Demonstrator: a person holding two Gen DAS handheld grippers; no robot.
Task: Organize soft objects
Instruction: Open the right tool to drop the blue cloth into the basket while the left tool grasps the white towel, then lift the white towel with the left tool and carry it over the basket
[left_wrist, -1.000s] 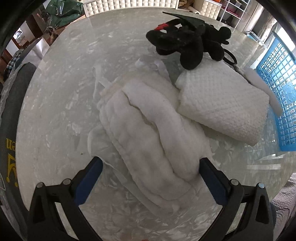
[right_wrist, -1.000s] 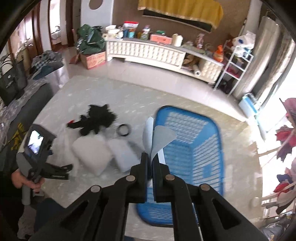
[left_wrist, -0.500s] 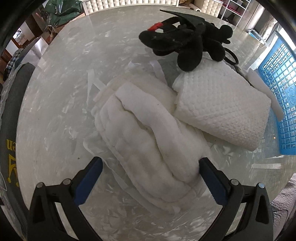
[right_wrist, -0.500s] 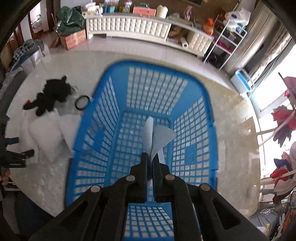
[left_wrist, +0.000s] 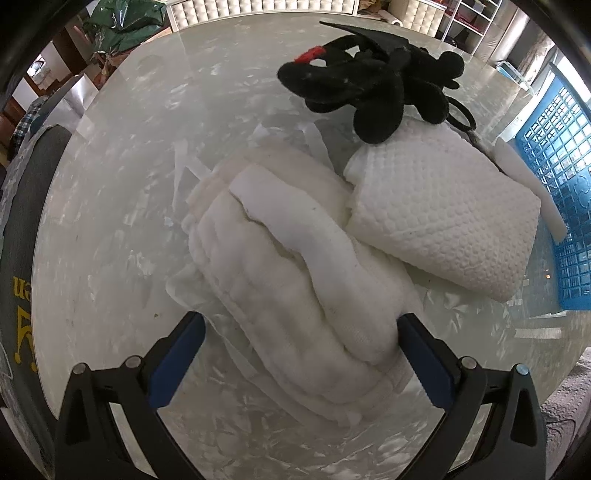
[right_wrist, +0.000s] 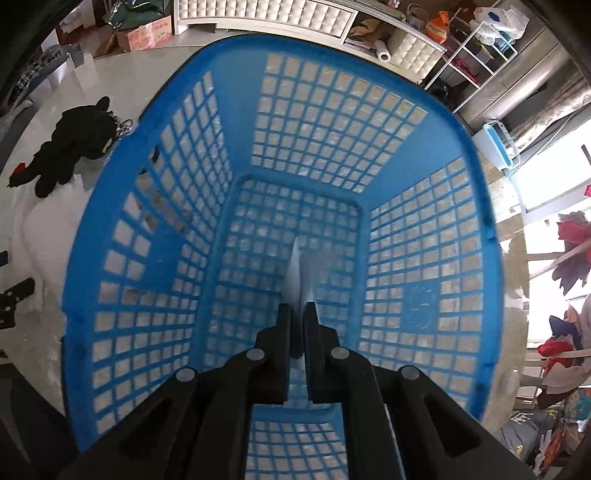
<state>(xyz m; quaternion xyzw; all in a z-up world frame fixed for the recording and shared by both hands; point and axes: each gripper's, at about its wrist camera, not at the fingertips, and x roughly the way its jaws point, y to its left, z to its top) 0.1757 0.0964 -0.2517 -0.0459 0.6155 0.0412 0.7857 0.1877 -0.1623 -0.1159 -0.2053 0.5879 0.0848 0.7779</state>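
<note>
I read the desk (left_wrist: 110, 221) first: round, pale, glossy. The blue basket (right_wrist: 424, 155) stands at its right edge. My right gripper (right_wrist: 296, 314) points down into the basket; its jaws are starting to part, a thin white sheet (right_wrist: 297, 269) still between them, edge-on, long axis running away from me towards the basket floor. My left gripper (left_wrist: 301, 332) hovers over the folded white cloth (left_wrist: 288, 280), jaws spread wide, either side of its near end, gripping nothing. That cloth lies diagonally mid-desk. A waffle towel (left_wrist: 443, 214) lies beside it; the black plush toy (left_wrist: 369, 88) rests on the towel's far end.
</note>
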